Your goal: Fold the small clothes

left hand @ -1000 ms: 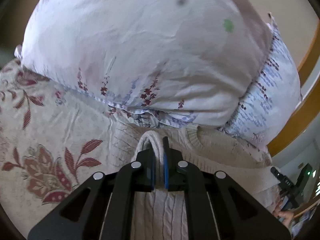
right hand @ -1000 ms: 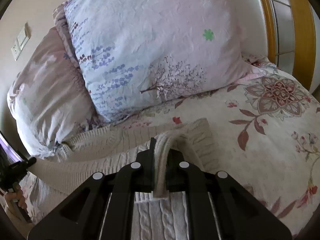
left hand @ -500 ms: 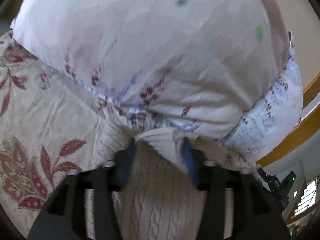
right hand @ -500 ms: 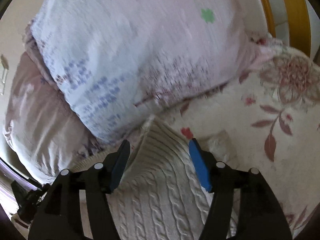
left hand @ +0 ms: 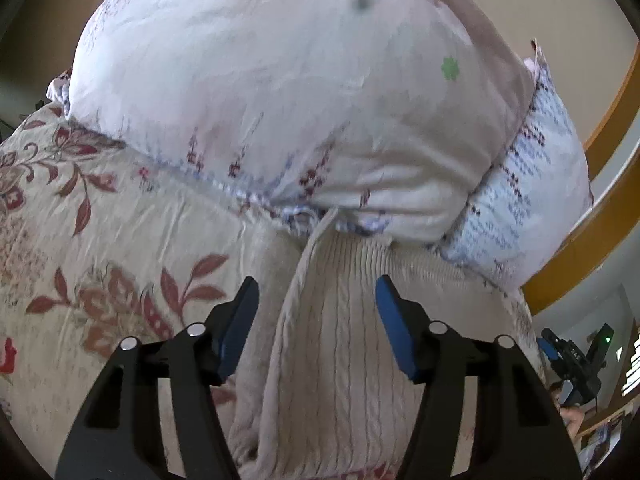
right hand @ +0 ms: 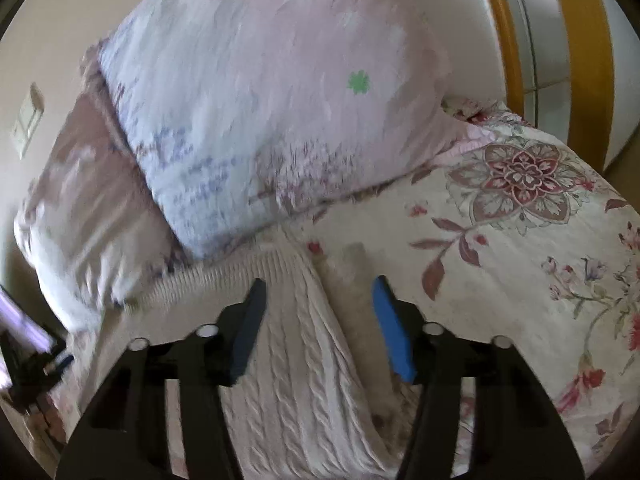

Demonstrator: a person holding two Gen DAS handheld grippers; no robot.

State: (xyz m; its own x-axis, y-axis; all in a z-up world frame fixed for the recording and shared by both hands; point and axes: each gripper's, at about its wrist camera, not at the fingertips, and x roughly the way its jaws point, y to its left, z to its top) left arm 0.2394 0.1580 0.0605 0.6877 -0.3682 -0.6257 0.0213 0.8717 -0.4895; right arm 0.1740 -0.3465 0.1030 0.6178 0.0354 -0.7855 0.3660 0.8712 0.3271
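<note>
Both grips let go; the sweater now lies against the pillows.

A second ago I pinched its ribbed edge on both sides. Now my left gripper and right gripper are spread wide, holding nothing, the sweater flat on the bedspread beneath them, this fold apparently laid.

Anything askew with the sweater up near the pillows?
Yes: the cream sweater has its ribbed top edge pushed against the pillows, one corner tucked under them. Both grippers are open.
</note>
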